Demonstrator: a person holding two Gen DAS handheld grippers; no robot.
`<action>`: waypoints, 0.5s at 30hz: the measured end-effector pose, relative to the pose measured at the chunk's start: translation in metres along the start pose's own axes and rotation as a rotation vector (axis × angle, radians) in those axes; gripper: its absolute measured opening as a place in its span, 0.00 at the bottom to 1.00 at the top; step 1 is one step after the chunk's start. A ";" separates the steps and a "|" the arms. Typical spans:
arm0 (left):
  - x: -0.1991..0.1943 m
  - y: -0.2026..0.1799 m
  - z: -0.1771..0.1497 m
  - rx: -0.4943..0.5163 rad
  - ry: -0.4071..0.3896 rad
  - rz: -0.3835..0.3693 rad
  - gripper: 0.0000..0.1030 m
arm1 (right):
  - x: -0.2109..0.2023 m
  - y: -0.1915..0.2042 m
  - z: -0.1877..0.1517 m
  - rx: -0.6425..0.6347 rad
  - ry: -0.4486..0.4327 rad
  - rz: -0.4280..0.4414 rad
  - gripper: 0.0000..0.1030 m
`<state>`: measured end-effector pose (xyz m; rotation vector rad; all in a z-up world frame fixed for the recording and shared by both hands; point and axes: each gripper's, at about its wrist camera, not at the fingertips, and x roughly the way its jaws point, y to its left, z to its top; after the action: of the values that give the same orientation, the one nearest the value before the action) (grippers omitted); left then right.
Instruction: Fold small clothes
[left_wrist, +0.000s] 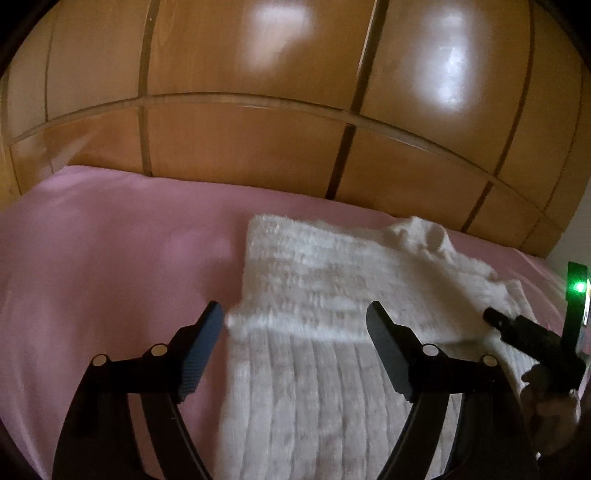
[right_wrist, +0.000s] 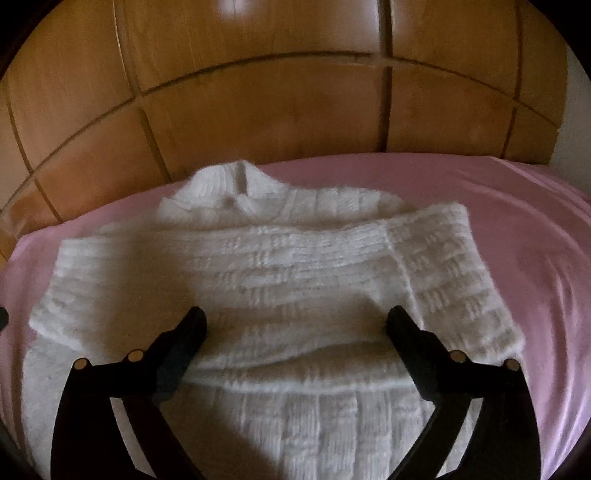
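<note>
A white knitted sweater (right_wrist: 295, 258) lies flat on a pink sheet (right_wrist: 517, 229), collar (right_wrist: 236, 184) toward the wooden wall. Both sleeves are folded across the chest, and a folded edge (right_wrist: 295, 373) crosses the ribbed body. My right gripper (right_wrist: 297, 313) hovers open over the sweater's middle, and its pads press on no cloth. In the left wrist view the sweater (left_wrist: 332, 280) fills the right half. My left gripper (left_wrist: 295, 308) is open over its left part, the left fingertip (left_wrist: 212, 314) beside the sweater's left edge, with nothing held.
Brown wooden panels (left_wrist: 258, 110) rise right behind the sheet. Bare pink sheet (left_wrist: 110, 258) spreads left of the sweater. At the left wrist view's right edge, a hand (left_wrist: 550, 410) holds a black tool with a green light (left_wrist: 579, 287).
</note>
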<state>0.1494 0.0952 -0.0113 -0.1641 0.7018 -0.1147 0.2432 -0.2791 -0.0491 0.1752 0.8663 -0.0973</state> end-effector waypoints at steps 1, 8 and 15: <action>-0.005 0.000 -0.004 0.004 0.002 -0.003 0.76 | -0.003 -0.002 -0.003 0.014 0.002 0.004 0.97; -0.023 -0.001 -0.026 0.029 0.011 -0.006 0.76 | -0.024 -0.010 -0.025 0.044 0.017 0.015 0.98; -0.034 0.002 -0.044 0.040 0.031 0.000 0.76 | -0.044 -0.016 -0.058 0.022 0.054 0.014 0.98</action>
<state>0.0954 0.0981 -0.0233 -0.1240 0.7296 -0.1311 0.1694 -0.2831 -0.0542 0.2054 0.9179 -0.0895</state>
